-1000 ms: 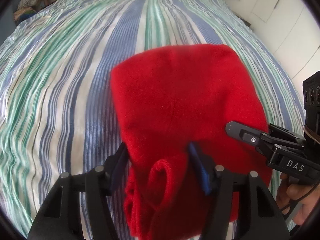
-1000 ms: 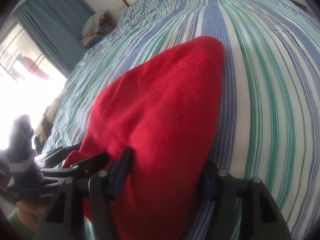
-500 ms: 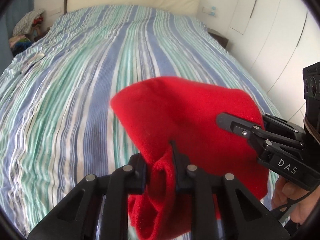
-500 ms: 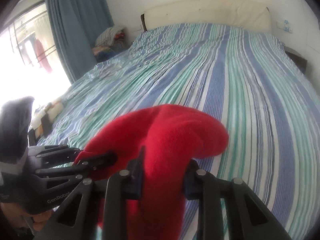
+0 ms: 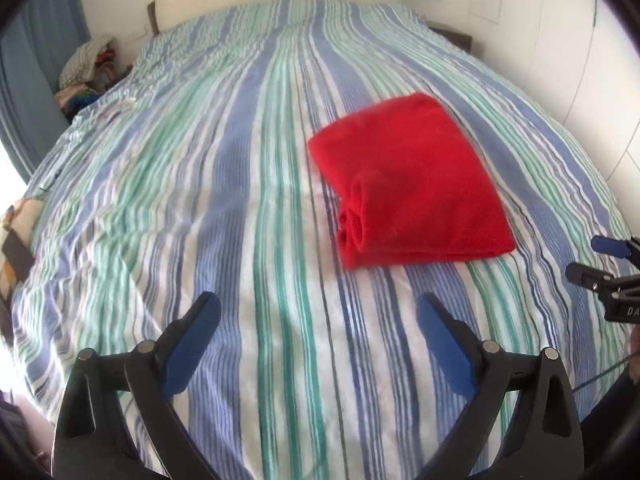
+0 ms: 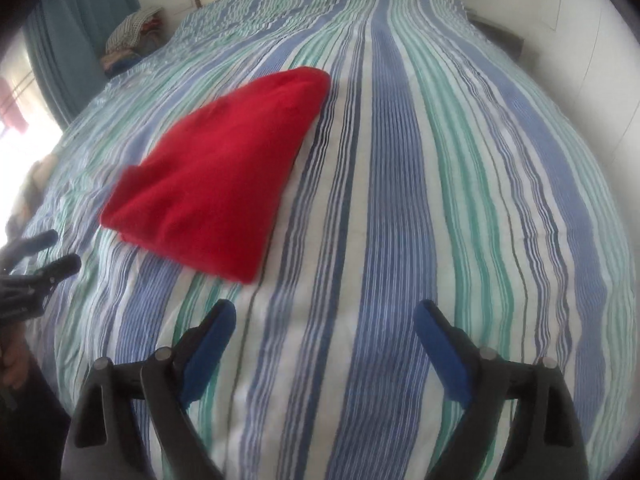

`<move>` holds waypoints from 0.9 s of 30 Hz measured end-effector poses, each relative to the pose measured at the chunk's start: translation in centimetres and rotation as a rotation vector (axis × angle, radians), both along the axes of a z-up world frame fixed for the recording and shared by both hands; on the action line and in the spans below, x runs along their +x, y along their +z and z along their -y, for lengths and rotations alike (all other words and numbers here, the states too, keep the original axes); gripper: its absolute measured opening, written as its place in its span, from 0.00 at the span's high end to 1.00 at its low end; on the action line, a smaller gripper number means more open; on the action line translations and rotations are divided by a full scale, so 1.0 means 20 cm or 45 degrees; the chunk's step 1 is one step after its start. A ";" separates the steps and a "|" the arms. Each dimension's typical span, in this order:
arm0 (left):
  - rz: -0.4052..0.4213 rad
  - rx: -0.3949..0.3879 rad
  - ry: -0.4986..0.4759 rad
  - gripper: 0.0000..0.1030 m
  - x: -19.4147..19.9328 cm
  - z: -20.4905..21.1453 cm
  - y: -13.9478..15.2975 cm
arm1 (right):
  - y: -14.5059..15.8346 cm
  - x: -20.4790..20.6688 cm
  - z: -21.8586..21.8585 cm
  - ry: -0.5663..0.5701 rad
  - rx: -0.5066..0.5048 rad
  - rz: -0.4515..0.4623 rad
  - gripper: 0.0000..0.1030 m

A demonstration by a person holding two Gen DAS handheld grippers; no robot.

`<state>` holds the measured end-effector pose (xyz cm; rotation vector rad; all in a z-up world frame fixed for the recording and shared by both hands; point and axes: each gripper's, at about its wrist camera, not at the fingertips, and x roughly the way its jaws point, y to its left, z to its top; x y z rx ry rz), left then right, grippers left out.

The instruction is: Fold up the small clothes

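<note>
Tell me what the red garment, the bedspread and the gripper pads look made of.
Red garment: soft fleece or knit, matte and fuzzy, folding in thick rounded rolls; which one is unclear.
Bedspread: thin woven fabric, probably cotton, matte, with fine stripes and small crinkles.
Pads: blue, smooth and slightly dull, likely rubber or soft plastic, on black hard-plastic fingers.

My left gripper (image 5: 318, 314) has black plastic arms, blue pads (image 5: 444, 344) and silver pivot screws (image 5: 489, 347). My right gripper (image 6: 324, 324) matches it; its side carries white lettering and a thin black cable (image 5: 600, 376).
</note>
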<state>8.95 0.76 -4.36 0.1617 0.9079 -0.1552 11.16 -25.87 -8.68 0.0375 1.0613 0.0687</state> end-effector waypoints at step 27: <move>-0.074 -0.060 0.018 0.01 -0.56 -0.02 0.42 | 0.73 -0.70 -0.47 0.056 -0.059 0.156 0.01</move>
